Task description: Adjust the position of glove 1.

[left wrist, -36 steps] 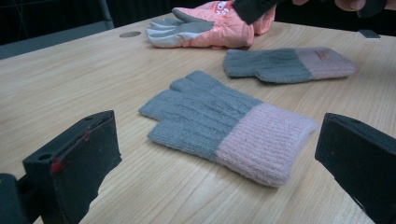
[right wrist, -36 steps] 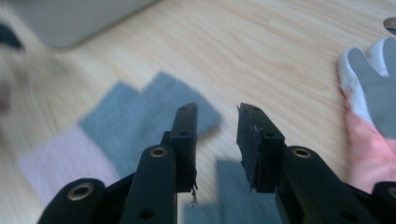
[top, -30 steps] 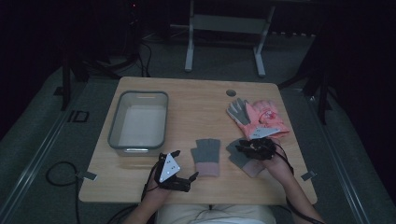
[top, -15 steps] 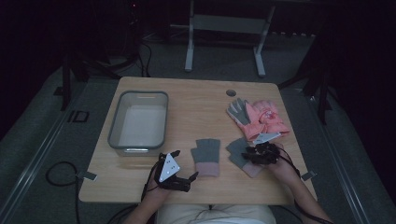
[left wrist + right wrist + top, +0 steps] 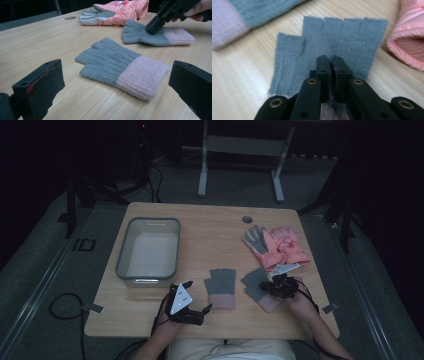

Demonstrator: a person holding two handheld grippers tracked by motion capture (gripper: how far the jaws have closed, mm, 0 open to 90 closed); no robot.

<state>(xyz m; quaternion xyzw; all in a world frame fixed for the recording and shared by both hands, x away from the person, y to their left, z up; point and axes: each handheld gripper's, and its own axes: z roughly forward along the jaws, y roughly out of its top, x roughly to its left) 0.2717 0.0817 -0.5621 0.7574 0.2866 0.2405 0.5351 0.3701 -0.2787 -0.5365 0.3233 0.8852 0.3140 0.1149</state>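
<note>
Two grey knit gloves with pink cuffs lie flat near the table's front. My right gripper (image 5: 267, 285) points down onto the right glove (image 5: 256, 282). Its jaws have just been closing and now pinch a fold of that glove's grey knit (image 5: 342, 37) between the pads, as the right gripper (image 5: 331, 62) view shows close up. From the left gripper view the right gripper (image 5: 152, 29) presses on this glove (image 5: 160, 37). My left gripper (image 5: 196, 296) rests low at the front edge, open, with the middle glove (image 5: 220, 287) lying just ahead of its wide-apart jaws (image 5: 120, 67).
A pair of pink and grey padded gloves (image 5: 280, 247) lies behind the right glove. A clear plastic bin (image 5: 122, 255) stands at the table's left. A round cable hole (image 5: 247, 219) sits near the far edge. Dark floor and a metal stand lie beyond.
My right gripper came down and slightly toward the person onto the right knit glove, and its jaws closed on the fabric. The left gripper stayed put.
</note>
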